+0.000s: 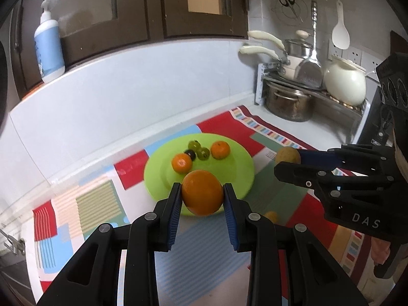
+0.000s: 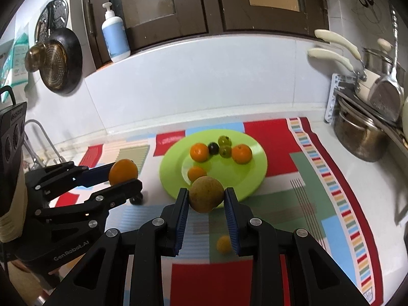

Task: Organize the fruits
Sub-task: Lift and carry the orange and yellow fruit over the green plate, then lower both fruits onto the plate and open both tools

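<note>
Fruits are split between your grippers and the green plate [image 2: 255, 176]. Your left gripper [image 1: 202, 196] is clamped on a large orange [image 1: 202, 192], held in the air over the plate's near rim. Your right gripper [image 2: 206, 199] grips a brownish round fruit [image 2: 206, 196], also lifted clear of the patterned mat [image 2: 318, 204]. On the plate you have two small oranges [image 2: 199, 152], a third one nearer the front, two green grapes [image 2: 225, 140] and a dark grape [image 2: 213, 148] between them. A small yellow fruit [image 2: 224, 244] lies on the mat, and a dark grape sits beside the plate's left edge.
</note>
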